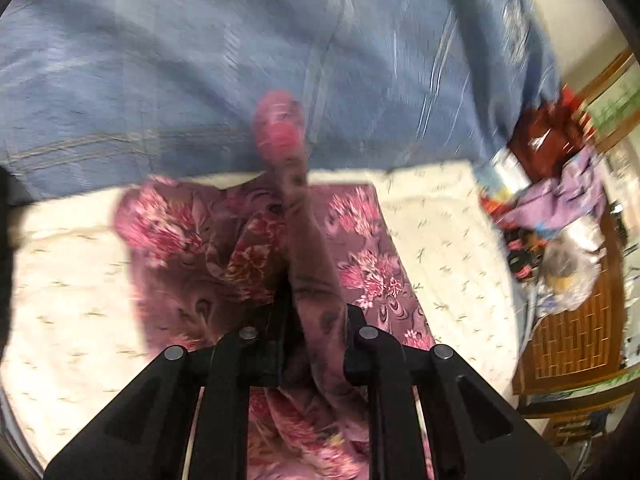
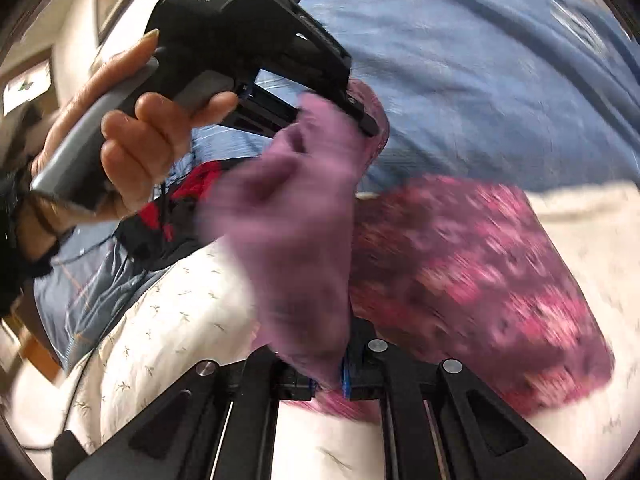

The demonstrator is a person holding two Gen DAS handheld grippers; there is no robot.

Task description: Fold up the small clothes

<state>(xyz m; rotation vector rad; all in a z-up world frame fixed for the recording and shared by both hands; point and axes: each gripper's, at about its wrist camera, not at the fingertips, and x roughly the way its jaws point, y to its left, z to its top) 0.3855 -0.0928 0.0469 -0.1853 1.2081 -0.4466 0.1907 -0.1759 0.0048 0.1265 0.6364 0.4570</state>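
Left wrist view: one left claw (image 1: 308, 300) is clenched on one floral garment (image 1: 360, 264), lifting its edge above one cream sheet (image 1: 448, 216) beside one blue blanket (image 1: 160, 60)

Right wrist view: one right claw (image 2: 332, 376) likewise grips the garment; one hand (image 2: 132, 136) carries the left claw

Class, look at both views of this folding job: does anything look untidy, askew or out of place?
Yes. A jumbled heap of clothes and bags spills over a wooden chair beside the bed. The floral garment is merely mid-fold.
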